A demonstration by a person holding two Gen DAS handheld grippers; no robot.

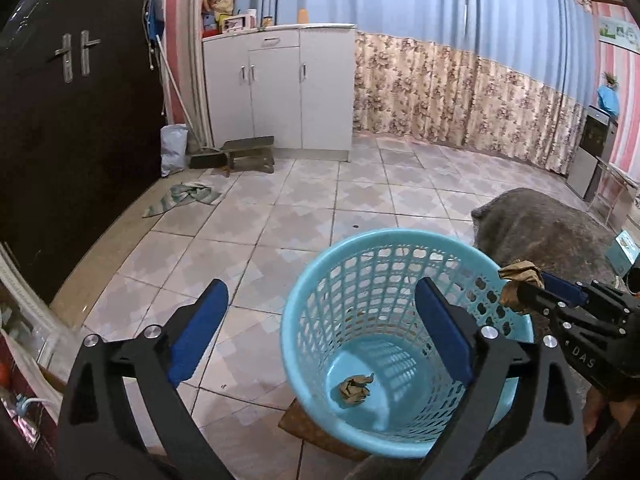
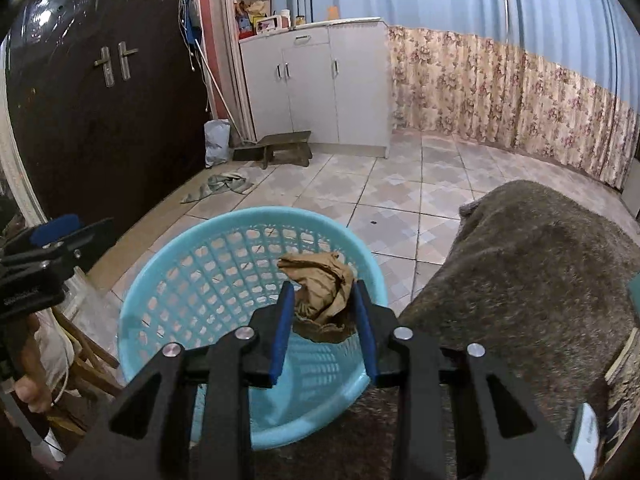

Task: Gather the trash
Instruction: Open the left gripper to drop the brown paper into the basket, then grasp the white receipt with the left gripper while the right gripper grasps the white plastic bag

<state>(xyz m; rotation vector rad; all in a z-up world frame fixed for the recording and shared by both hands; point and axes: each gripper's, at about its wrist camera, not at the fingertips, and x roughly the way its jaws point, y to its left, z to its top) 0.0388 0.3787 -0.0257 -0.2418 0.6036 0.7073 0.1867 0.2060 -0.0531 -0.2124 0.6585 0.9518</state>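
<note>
Left jaws: the left gripper (image 1: 320, 328) has its blue pads spread wide with nothing between them; its right finger reaches over the basket mouth.
Right jaws: the right gripper (image 2: 325, 320) is pinching a crumpled brown paper wad (image 2: 320, 292) between its blue pads.
Held wad: in the right wrist view it hangs over the basket's opening, toward the 3 o'clock side of the rim; in the left wrist view it shows at the rim's 2 o'clock edge (image 1: 520, 280).
Basket: a light blue plastic wastebasket (image 1: 308, 292) with lattice walls, upright, at 5 o'clock of the left wrist view.
Already inside: a second crumpled brown paper ball (image 1: 354, 388) lies on the basket floor.
Beside basket: a grey-brown fuzzy blanket (image 2: 540, 280) at 3 o'clock, touching the basket's side.
Floor: pale patterned tiles (image 1: 280, 220); a greenish rag (image 1: 184, 196) lies at 10 o'clock near the dark door (image 1: 72, 120).
Far wall: a white cabinet (image 1: 280, 88) at 12 o'clock, a low wooden stool (image 1: 248, 152) in front of it.
</note>
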